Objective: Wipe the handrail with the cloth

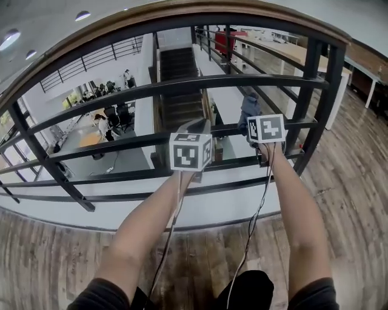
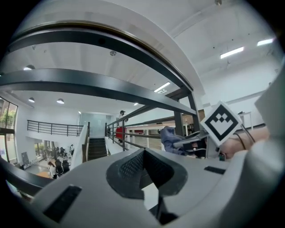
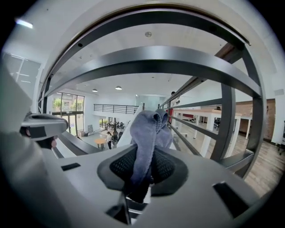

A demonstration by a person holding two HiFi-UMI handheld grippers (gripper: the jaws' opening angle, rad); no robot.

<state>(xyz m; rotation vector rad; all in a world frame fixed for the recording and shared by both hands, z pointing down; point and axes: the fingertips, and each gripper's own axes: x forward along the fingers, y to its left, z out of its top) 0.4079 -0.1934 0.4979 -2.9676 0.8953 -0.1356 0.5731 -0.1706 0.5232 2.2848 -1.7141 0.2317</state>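
Right tongs [image 3: 142, 171] with cloth [image 3: 149, 133] before bars [image 3: 156, 60]

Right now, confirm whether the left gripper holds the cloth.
No: the left gripper is shut on nothing; the blue cloth is clamped in the right gripper.

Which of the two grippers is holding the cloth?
The right gripper: a blue-grey cloth is pinched between its jaws. The left gripper has its jaws closed on nothing.

Fleecy cloth [image 3: 149, 133], glossy wooden handrail [image 1: 200, 8], smooth dark metal bars [image 1: 242, 79].
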